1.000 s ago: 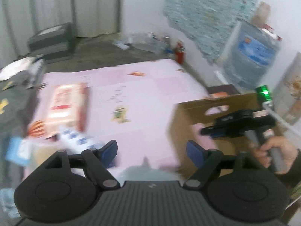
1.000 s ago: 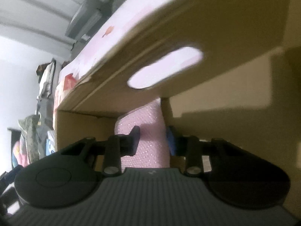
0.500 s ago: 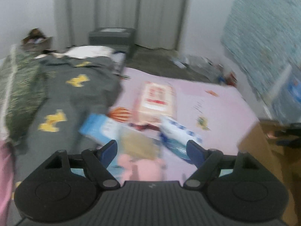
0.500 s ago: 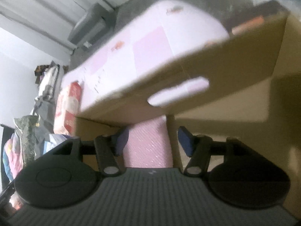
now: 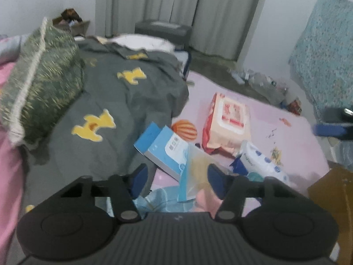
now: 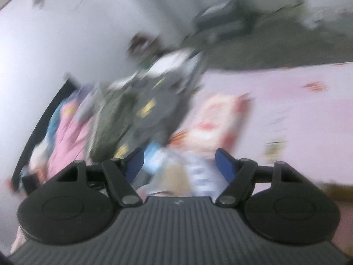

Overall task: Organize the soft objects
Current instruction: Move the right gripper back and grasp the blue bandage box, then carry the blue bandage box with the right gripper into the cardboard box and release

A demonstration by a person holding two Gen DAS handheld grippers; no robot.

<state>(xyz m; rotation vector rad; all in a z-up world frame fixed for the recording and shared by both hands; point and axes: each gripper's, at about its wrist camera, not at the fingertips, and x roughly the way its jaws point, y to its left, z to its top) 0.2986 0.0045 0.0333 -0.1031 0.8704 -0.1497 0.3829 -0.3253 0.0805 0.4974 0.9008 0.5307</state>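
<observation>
My left gripper is open and empty, just above a clear bag with tan content and a light blue box. Beyond lie a pink wet-wipe pack, a white-and-blue tissue pack and an orange striped ball, all on the pink mat. My right gripper is open and empty; its view is badly blurred, with the wipe pack ahead. The right gripper's fingers also show at the left wrist view's right edge.
A grey quilt with yellow patches and a green pillow lie to the left. A cardboard box corner is at lower right. A teal cloth hangs on the right wall. Bottles litter the floor beyond the mat.
My right gripper let go of the pink item inside the cardboard box, opened and swung out towards the pile. My left gripper swung left from the box to the pile.
</observation>
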